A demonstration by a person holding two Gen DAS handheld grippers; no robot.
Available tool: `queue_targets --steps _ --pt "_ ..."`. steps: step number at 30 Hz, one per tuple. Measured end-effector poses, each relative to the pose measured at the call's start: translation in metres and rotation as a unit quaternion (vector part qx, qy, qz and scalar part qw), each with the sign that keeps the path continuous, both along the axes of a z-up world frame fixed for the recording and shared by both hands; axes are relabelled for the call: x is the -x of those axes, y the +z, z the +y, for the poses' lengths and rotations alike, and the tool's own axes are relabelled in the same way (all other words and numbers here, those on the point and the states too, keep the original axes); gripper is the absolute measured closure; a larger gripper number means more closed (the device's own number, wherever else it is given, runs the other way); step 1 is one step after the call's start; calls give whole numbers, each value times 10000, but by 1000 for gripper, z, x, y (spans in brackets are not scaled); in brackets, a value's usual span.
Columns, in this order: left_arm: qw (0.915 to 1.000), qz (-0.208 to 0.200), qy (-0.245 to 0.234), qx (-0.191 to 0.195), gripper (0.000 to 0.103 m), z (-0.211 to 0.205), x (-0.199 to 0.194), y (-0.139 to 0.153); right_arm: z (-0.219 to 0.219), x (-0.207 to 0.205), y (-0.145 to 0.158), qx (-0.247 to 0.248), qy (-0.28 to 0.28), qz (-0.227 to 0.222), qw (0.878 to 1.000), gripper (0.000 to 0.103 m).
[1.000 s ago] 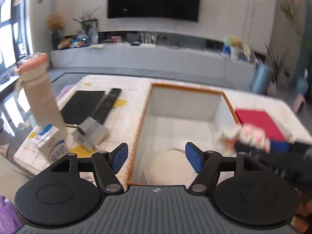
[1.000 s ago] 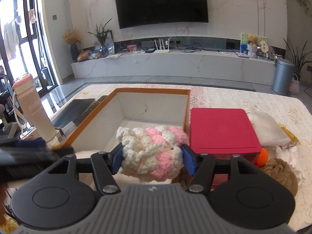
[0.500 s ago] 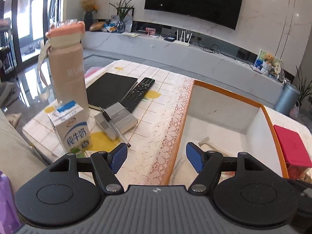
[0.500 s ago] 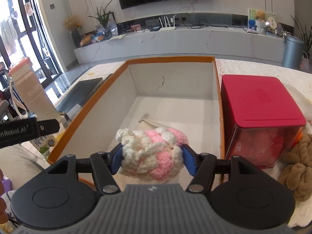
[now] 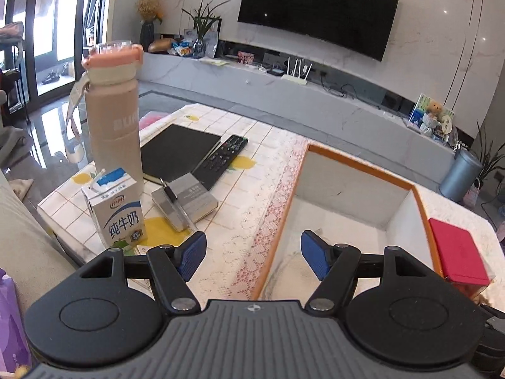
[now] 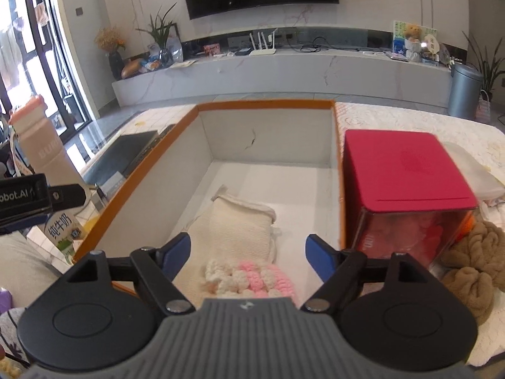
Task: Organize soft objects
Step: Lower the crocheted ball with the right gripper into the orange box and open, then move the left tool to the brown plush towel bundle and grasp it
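At the box's near edge, the right gripper's jaws are opening off the knit, which may snag and lift out; the left gripper's jaws stand wide, empty.

The box has an orange rim and white walls. In it lie a cream cloth and, nearer, a pink-and-white knit. Right of it stands a red-lidded container, then a brown plush. The far-left bottle is beige, its lid pink.
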State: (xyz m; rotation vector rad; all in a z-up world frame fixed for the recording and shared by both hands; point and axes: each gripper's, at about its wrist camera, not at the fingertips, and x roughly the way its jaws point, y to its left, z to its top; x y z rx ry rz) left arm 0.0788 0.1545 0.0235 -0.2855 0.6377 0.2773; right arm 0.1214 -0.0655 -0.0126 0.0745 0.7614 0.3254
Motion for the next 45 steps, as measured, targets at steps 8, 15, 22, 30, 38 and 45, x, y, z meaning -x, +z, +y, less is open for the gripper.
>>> queue_targets --steps 8,15,22,30,38,45 --pt "9980 -368 -357 378 22 -25 17 33 -30 27 42 -175 -240 -579 9979 22" --pt "9961 -812 -312 -128 22 -65 38 69 -75 55 77 -221 -495 -1029 9932 18" --pt "9912 -1095 -744 -42 22 -98 46 87 -138 74 96 -280 -1221 -1186 9850 18" --pt "9833 -1178 -1378 -124 22 -154 32 77 -205 90 94 276 -2212 -1225 9671 18" --pt "9686 -903 -2267 -483 22 -224 2 34 -249 76 61 575 -2613 -888 9594 18" --pt "9474 -158 -3174 -369 22 -278 -26 -25 -295 55 8 166 -3191 -99 9475 18"
